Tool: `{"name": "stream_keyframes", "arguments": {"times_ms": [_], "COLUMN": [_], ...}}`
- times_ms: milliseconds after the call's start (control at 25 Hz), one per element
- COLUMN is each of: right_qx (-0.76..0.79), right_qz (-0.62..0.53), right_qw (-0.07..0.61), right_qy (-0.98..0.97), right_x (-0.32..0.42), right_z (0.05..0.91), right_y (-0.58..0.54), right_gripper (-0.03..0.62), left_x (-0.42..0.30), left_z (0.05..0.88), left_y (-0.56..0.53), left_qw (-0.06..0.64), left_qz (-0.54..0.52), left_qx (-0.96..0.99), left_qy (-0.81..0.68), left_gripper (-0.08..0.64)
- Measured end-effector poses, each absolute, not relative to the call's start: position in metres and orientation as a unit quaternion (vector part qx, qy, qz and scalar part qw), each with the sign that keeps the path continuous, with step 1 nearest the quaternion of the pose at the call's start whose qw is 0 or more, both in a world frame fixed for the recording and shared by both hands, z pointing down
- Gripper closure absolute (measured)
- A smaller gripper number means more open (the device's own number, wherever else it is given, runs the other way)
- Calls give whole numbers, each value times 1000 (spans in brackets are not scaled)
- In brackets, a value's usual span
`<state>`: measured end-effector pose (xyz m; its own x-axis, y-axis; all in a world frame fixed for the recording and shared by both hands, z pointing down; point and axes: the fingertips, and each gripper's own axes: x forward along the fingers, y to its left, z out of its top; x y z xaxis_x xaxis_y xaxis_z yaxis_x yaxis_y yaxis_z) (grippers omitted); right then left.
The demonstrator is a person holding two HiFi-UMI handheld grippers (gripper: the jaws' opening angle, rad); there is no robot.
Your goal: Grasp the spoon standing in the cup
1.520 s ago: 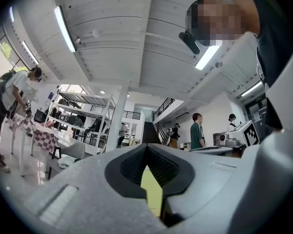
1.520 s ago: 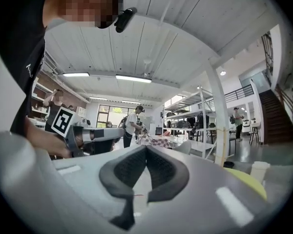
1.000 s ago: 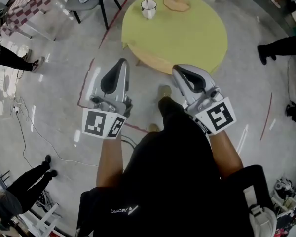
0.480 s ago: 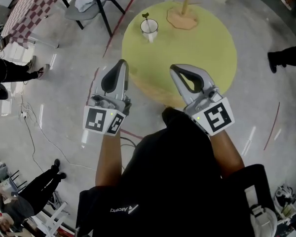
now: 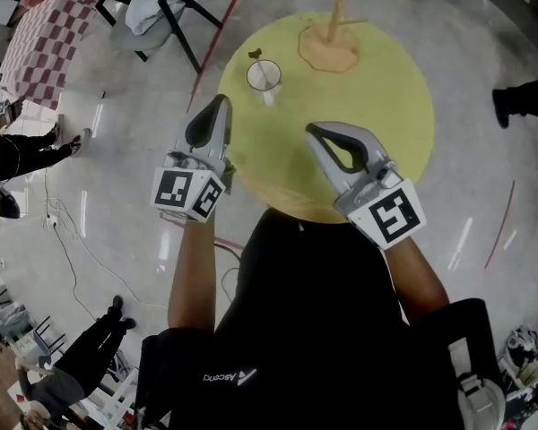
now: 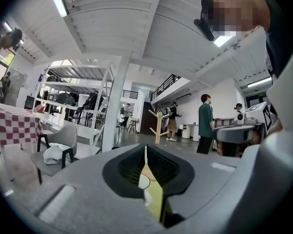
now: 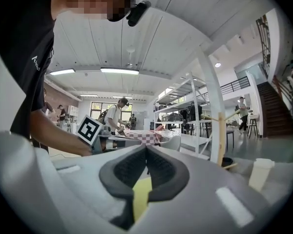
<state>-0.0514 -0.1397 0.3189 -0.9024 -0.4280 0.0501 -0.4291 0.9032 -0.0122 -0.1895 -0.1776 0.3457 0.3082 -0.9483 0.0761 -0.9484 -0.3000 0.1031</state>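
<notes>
- Head view: a round yellow table stands on a glossy grey floor, with a chair beyond.
- The cup holding the spoon stands near the table's far-left edge.
- The left gripper and right gripper hover at the near edge, jaws together, empty.

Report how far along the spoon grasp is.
Done: nothing beyond positioning; left claw and right claw hover by the near edge of the yellow table. In hand: nothing, both shut and empty. Left: reach the cup, open, close on the spoon standing in it.
</notes>
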Motion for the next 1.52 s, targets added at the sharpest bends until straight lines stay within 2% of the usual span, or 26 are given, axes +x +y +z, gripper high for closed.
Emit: {"name": "stream_keyframes", "arguments": {"times_ms": [160, 240, 400, 760, 1000, 1200, 1520], "right_qx": [236, 247, 264, 305, 324, 331, 332], "right_qz": [13, 18, 22, 32, 45, 47, 47], "right_qw": [28, 32, 43, 63, 76, 81, 77], "right_qy": [-971, -968, -963, -950, -942, -939, -939], "right_x": [-62, -67, -78, -80, -72, -63, -60], "right_z": [332, 336, 343, 352, 362, 361, 359], "right_y": [-156, -164, -182, -211, -213, -210, -214], "right_gripper": [589, 589, 589, 589, 589, 589, 589], "left_x": [-198, -198, -200, -195, -186, -176, -176], "left_z": [371, 384, 410, 468, 492, 489, 461], "left_y": [-214, -231, -270, -334, -345, -340, -331], "left_qw": [76, 87, 110, 166, 186, 183, 154], "left_qz": [6, 15, 35, 94, 133, 139, 120], "left_qx": [823, 834, 852, 871, 881, 886, 887], "left_qy": [-563, -545, -511, -454, -415, -403, -418], "left_gripper": [541, 462, 408, 372, 382, 494, 509]}}
